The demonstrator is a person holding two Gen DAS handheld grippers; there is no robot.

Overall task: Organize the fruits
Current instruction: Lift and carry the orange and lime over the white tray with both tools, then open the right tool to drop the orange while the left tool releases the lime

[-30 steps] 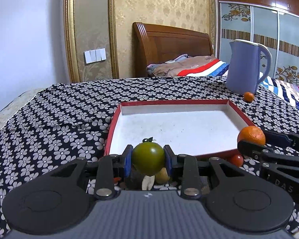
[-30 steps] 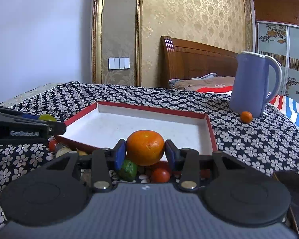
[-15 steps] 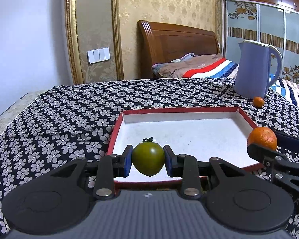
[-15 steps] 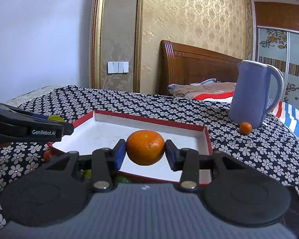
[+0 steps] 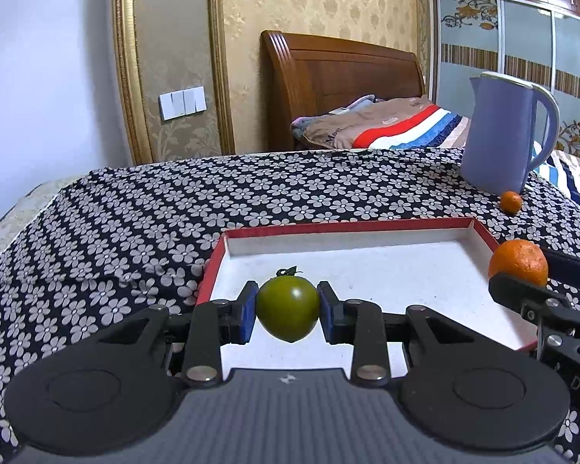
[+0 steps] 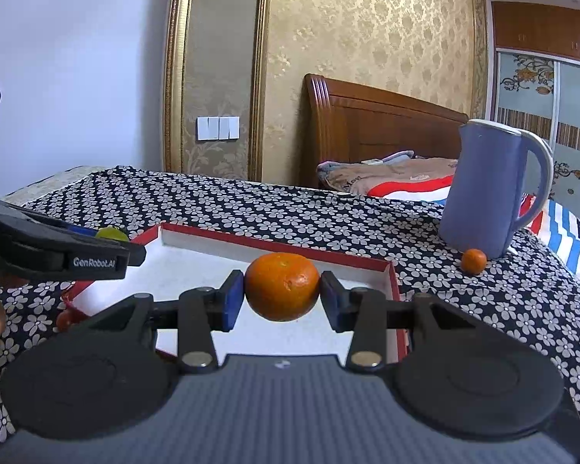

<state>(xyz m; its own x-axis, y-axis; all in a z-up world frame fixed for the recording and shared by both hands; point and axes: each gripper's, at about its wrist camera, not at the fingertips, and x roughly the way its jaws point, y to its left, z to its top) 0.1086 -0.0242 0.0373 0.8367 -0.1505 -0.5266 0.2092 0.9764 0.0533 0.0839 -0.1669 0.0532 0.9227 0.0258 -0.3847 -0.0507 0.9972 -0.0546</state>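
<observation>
Fruits were both held over the red-rimmed tray [image 5: 479, 232] on the floral tablecloth [image 5: 135, 224]. Blue jug [image 6: 487, 189] stood upright at the far right, well apart from the tray. Left gripper [image 5: 288, 311] pinched a green tomato [image 5: 288, 307] between its blue pads, above the tray's near left part. Right gripper [image 6: 282, 295] pinched an orange [image 6: 282, 286] above the tray's near right edge. Small orange [image 6: 473, 261] lay just beside the jug's base.

You've got gold damask wallpaper [image 5: 321, 4], white wall [image 5: 38, 77] at left, wooden headboard [image 5: 340, 77], wardrobe [image 5: 522, 50] w/ sliding doors at right.
</observation>
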